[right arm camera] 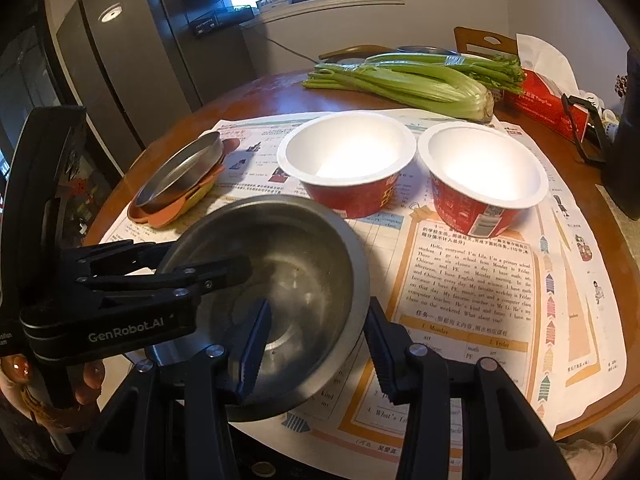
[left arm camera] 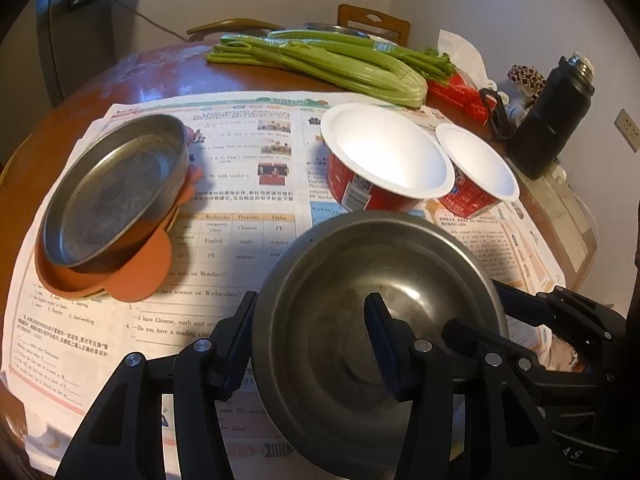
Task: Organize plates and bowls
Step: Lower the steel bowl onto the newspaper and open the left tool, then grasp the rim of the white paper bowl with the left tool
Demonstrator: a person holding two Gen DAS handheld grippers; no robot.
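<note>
**A:** Where do things stand on the worktop (left arm camera: 140,76)?

**B:** The printed sheets (left arm camera: 248,184) cover most of it, and everything you are sorting sits on them. The biggest piece is the steel bowl (left arm camera: 400,264), nearest you at six o'clock, upright and empty. At twelve o'clock from it is the first red paper bowl (right arm camera: 348,152). The second paper bowl (right arm camera: 480,164) is at one o'clock, just beside the first. At ten o'clock lies the steel plate (left arm camera: 112,192), tilted on top of an orange plate (left arm camera: 140,276).

**A:** And your tools?

**B:** Both are on the steel bowl. Your left tool (left arm camera: 312,308) straddles the nine o'clock rim, one finger outside and one inside. It is set narrow and appears to pinch the wall. Your right tool (right arm camera: 320,308) does the same at the three o'clock rim, drawn in as tight as it goes.

**A:** So which step is this?

**B:** I judge you are carrying the steel bowl to group it with the other bowls. The plates look already stacked.

**A:** What does the next move call for?

**B:** Probably a level, two-handed carry toward twelve o'clock. Keep both pinches firm, since a thin steel rim can slip. Clear the paper bowls' light rims, which would tip if nudged.
</note>
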